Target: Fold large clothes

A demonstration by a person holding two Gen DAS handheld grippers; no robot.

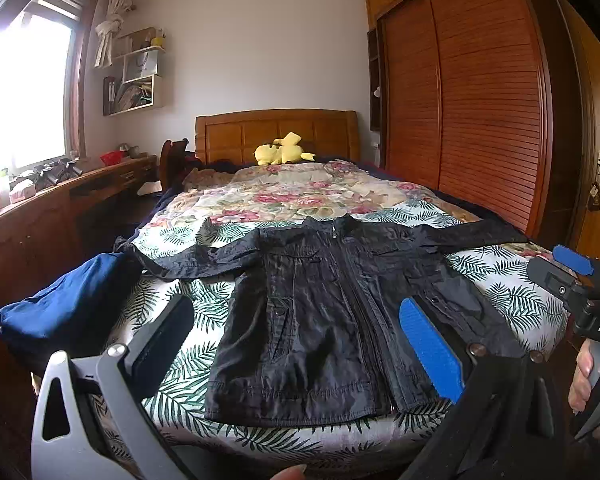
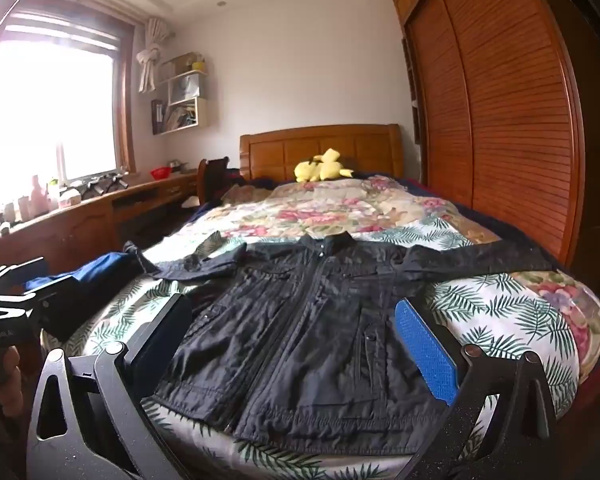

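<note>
Both hand-held grippers [image 1: 300, 344] [image 2: 300, 344] wide, tilted bedward

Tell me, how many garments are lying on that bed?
2. A black jacket lies spread flat, sleeves out, near the foot of the bed. A folded blue garment sits at the bed's window-side edge, beside one sleeve. More may be hidden among the bedding.

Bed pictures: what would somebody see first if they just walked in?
Probably the black jacket, spread flat across the near end of the bed with its sleeves out and zip closed. Next, the yellow plush toy by the wooden headboard. Left of the jacket lies bunched blue clothing, near the bed's edge.
</note>
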